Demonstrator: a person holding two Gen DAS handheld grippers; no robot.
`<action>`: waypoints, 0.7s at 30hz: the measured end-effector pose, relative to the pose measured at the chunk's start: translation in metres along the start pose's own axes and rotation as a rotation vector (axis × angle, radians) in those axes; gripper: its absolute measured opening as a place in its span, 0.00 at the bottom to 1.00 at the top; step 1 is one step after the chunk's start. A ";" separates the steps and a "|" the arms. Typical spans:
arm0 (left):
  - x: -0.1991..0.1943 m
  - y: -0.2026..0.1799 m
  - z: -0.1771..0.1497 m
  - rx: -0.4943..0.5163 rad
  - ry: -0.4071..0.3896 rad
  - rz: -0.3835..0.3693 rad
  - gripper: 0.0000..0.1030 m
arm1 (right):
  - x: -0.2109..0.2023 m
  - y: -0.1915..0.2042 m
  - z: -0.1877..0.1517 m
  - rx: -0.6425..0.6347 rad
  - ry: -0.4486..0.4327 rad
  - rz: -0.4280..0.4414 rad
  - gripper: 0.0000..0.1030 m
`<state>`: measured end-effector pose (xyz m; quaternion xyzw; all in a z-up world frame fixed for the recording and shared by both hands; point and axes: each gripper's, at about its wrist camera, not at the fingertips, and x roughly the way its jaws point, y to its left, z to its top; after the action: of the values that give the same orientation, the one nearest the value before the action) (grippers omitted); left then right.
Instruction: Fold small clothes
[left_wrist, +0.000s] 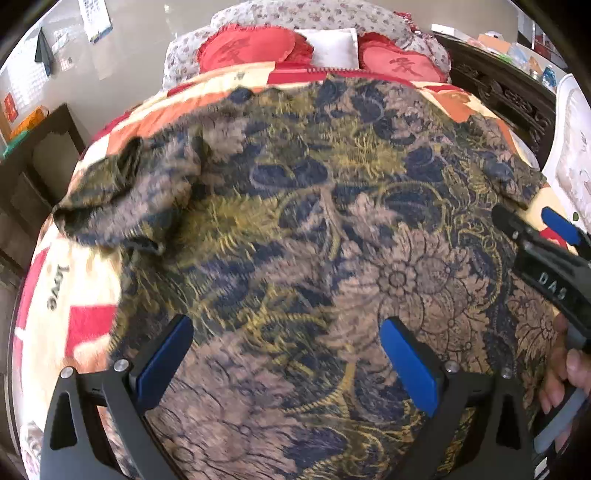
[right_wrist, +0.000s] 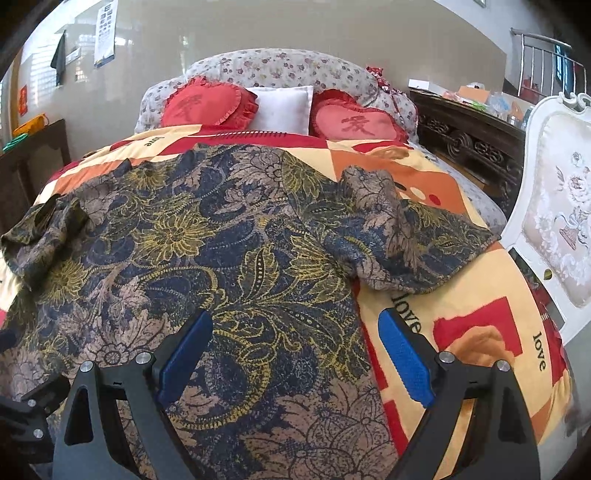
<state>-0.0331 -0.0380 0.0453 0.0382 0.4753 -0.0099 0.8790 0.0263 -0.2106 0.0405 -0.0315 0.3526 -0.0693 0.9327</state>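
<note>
A floral top in navy, tan and gold lies spread on the bed, its sleeves out to the left and right. My right gripper hovers open over the garment's lower right edge, holding nothing. In the left wrist view the same top fills the frame, somewhat blurred, with its left sleeve rumpled. My left gripper is open above the lower body of the top. The right gripper shows at the right edge there, held by a hand.
The top rests on a red, orange and cream blanket printed with "love". Two red heart cushions and a white pillow sit at the headboard. A white upholstered chair stands right of the bed, dark wooden furniture behind.
</note>
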 end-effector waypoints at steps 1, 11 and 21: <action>-0.002 0.004 0.004 0.010 -0.022 0.012 1.00 | 0.001 0.001 0.000 -0.003 -0.005 0.005 0.98; 0.031 0.093 0.059 0.210 -0.289 0.446 1.00 | 0.030 0.008 -0.009 -0.012 0.061 -0.010 0.97; 0.071 0.179 0.065 0.193 -0.305 0.237 0.80 | 0.043 -0.004 -0.010 0.065 0.118 0.013 0.96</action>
<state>0.0695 0.1365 0.0312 0.1759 0.3260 0.0423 0.9279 0.0508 -0.2209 0.0054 0.0052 0.4047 -0.0766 0.9112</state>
